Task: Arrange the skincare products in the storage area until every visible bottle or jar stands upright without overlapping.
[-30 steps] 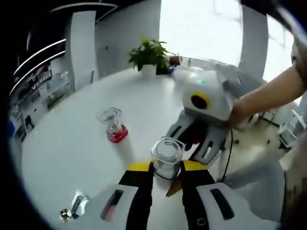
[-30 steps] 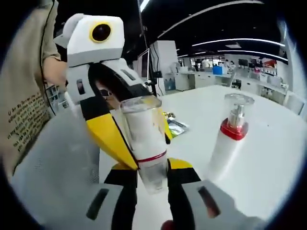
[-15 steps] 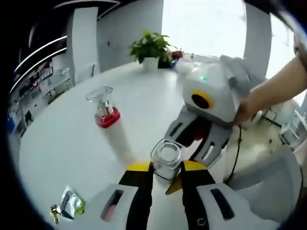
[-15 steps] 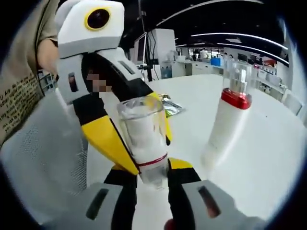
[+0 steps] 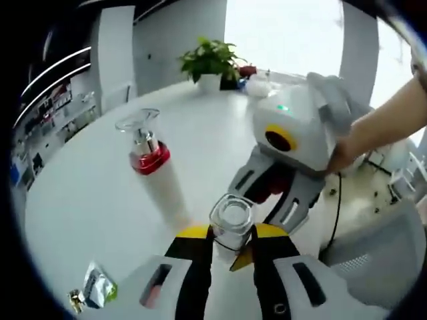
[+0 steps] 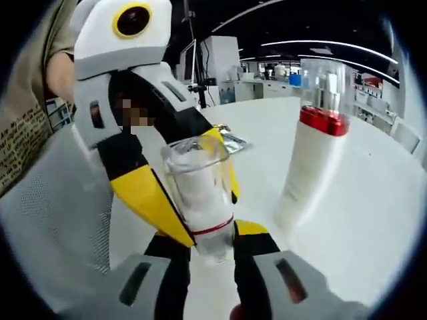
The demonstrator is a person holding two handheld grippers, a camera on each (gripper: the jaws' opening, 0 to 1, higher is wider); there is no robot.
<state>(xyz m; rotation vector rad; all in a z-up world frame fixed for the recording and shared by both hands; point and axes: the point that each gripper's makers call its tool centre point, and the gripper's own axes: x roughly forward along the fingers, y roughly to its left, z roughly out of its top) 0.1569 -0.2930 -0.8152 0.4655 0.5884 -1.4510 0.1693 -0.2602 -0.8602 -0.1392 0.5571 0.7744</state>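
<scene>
A white bottle with a clear cap and a thin red band (image 5: 231,223) (image 6: 198,193) is held above the edge of the white table (image 5: 80,193). My left gripper (image 5: 231,239) is shut on it from one side. My right gripper (image 6: 211,243) is shut on it from the other. Each gripper faces the other across the bottle: the right gripper (image 5: 270,200) reaches in from the right in the left gripper view, and the left gripper (image 6: 190,203) from the left in the right gripper view. A second white bottle with a red collar and clear cap (image 5: 157,180) (image 6: 310,167) stands upright on the table close by.
A small foil sachet (image 5: 100,290) (image 6: 230,140) lies on the table. A potted plant (image 5: 209,67) stands at the far edge. A grey mesh chair (image 5: 373,253) (image 6: 53,213) is next to the table. A person's hand (image 5: 350,150) holds the right gripper.
Both grippers stay shut on the same bottle. The views have drawn closer to the standing red-collared bottle, which now looks larger and nearer to the held bottle.
</scene>
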